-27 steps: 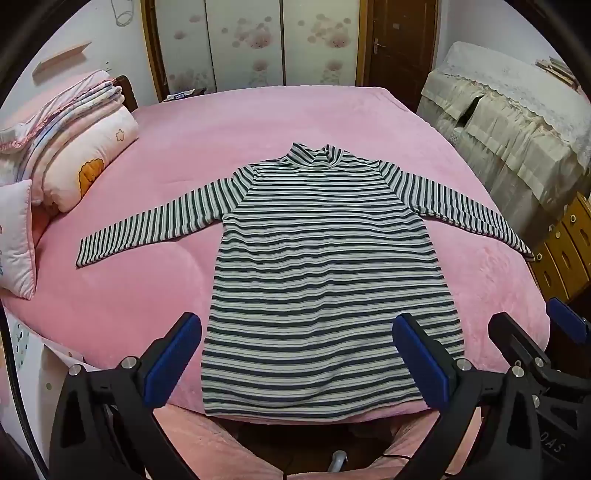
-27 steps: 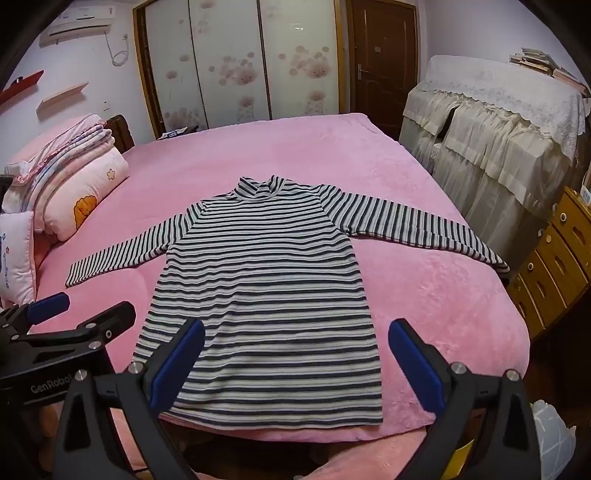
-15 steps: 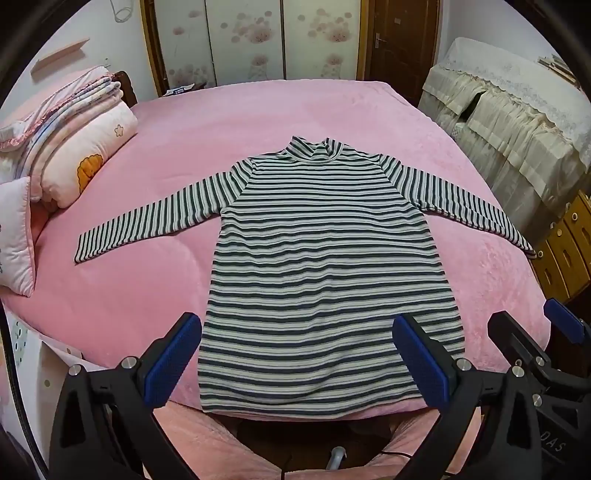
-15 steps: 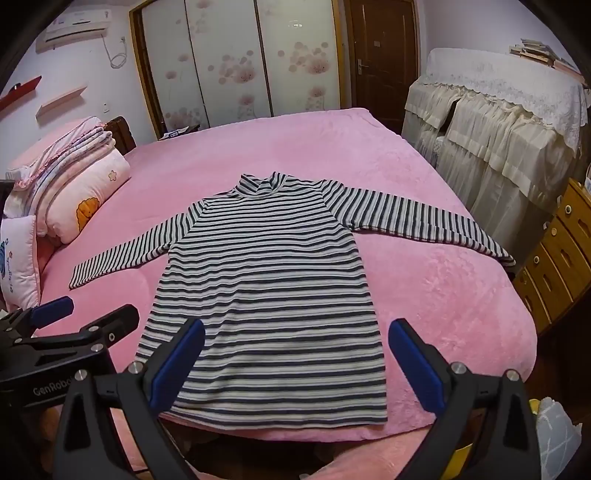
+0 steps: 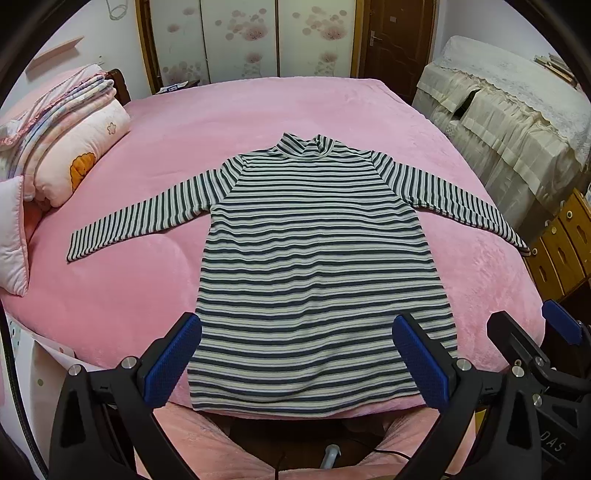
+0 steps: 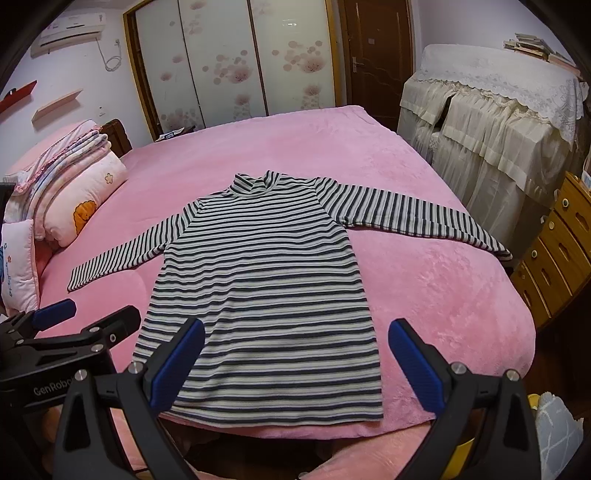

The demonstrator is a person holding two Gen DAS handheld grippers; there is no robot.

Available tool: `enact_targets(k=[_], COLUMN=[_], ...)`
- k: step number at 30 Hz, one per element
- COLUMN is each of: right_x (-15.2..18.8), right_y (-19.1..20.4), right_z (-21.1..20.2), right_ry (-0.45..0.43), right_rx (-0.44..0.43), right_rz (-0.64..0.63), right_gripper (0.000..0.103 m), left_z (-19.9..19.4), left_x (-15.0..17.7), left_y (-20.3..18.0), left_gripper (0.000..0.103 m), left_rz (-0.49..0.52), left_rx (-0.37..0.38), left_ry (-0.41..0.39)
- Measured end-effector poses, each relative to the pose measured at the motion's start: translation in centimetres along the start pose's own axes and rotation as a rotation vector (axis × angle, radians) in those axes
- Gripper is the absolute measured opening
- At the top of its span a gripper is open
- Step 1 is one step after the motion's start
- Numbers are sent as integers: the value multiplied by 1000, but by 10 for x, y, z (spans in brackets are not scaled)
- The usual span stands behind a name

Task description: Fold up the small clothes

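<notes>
Striped top (image 5: 314,266) laid flat on pink bed (image 5: 258,110), unfolded.
Left gripper (image 5: 295,363) and right gripper (image 6: 291,363) held wide, empty; 1 sleeve is best pinched first.

Striped top (image 5: 317,266) right cuff at bed (image 5: 110,295) edge, wall unit (image 6: 70,33) cropped.

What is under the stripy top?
The stripy top lies flat on the pink blanket that covers the bed, with both sleeves spread out. Pink shows all around it. Whether anything is tucked beneath the top cannot be seen, because the cloth covers that spot.
</notes>
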State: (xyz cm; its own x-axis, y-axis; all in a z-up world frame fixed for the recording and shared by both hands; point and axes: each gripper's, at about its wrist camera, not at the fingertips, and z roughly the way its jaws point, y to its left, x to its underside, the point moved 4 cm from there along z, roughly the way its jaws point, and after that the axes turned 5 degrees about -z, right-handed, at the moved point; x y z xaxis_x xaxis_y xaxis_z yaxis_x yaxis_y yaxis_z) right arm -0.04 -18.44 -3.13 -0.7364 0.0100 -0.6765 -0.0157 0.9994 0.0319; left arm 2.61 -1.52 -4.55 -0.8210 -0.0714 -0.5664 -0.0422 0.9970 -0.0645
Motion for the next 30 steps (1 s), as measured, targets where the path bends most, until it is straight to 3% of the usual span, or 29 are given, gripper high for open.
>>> enact_targets(k=[30], right_x=[0], right_y=[-1], right_z=[-3], right_ry=[-1], right_rx=[0], right_rz=[5], right_gripper=[100], left_z=[-2], left_x=[0], left_y=[-2], left_gripper=[103], left_rz=[5], left_rx=[4], left_ry=[16])
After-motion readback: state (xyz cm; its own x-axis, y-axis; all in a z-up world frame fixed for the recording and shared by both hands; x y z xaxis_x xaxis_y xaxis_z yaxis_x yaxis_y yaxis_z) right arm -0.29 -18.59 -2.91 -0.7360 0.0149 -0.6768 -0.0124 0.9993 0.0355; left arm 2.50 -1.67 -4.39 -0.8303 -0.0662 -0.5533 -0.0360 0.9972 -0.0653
